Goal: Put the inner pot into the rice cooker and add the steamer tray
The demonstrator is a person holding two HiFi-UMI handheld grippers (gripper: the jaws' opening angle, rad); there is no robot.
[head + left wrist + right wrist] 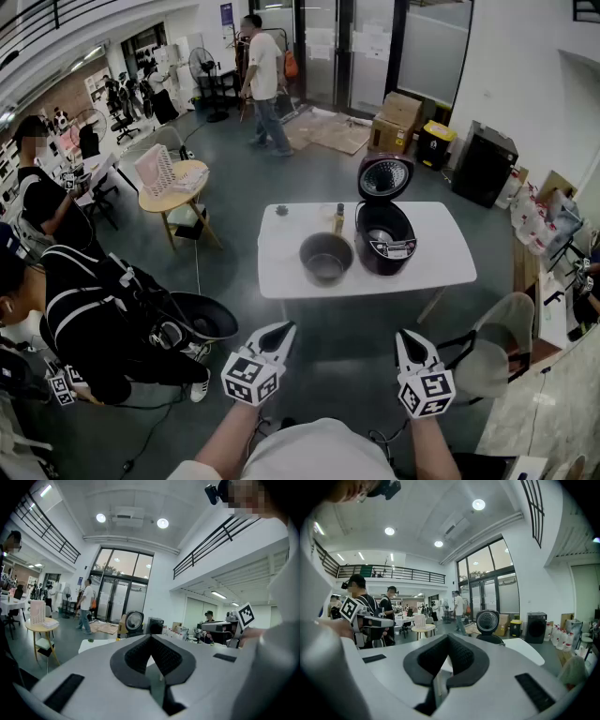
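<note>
"Why keep both grippers back here?"

"I haven't started. My left gripper (283, 330) and right gripper (405, 337) are closed, empty, well short of the white rectangular table (281, 272). There the dark round metal inner pot (325, 256) waits beside the open maroon rice cooker (384, 240)."

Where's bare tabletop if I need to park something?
Left third of the table, between its left edge and the pot, is mostly bare; so is the right end past the rice cooker. The middle is crowded: pot, cooker and a bottle stand close together.
</note>
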